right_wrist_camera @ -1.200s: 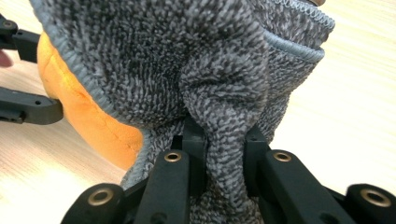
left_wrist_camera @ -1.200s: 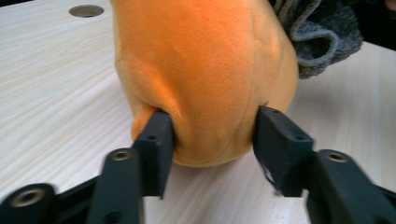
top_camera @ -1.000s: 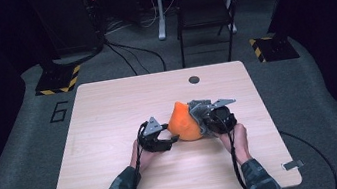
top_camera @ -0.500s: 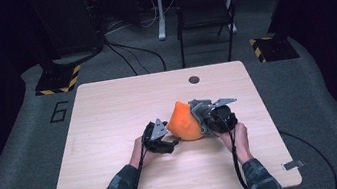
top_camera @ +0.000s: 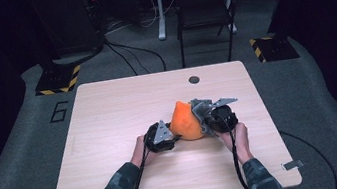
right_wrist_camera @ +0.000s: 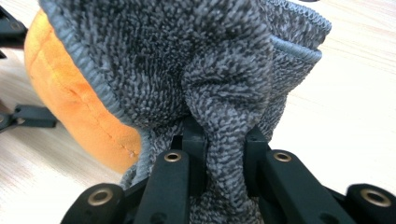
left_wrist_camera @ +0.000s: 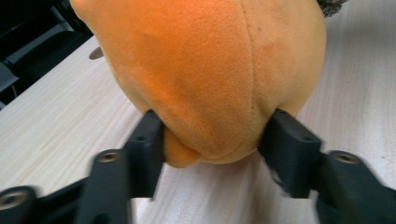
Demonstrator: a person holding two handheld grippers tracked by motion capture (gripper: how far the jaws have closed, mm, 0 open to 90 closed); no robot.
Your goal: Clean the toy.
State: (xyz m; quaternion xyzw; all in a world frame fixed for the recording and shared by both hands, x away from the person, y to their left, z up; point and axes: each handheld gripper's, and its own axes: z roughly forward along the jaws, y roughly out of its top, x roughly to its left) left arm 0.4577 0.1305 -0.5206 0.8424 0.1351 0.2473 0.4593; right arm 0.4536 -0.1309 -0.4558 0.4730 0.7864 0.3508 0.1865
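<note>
Wide wooden tabletop under the high view, and just right of its middle sits the orange plush toy, bulging up in a rounded peak. Draped against its 3 o'clock side is the grey knitted cloth, touching the plush. At 9 o'clock of the toy the left tool has just been closing, and in the left gripper view its jaws are pressed into the lower bulge of the plush, one on each side. At 3 o'clock the right tool is clamped tight on a bunched fold of the cloth. Far edge, 12 o'clock: a small dark round disc.
</note>
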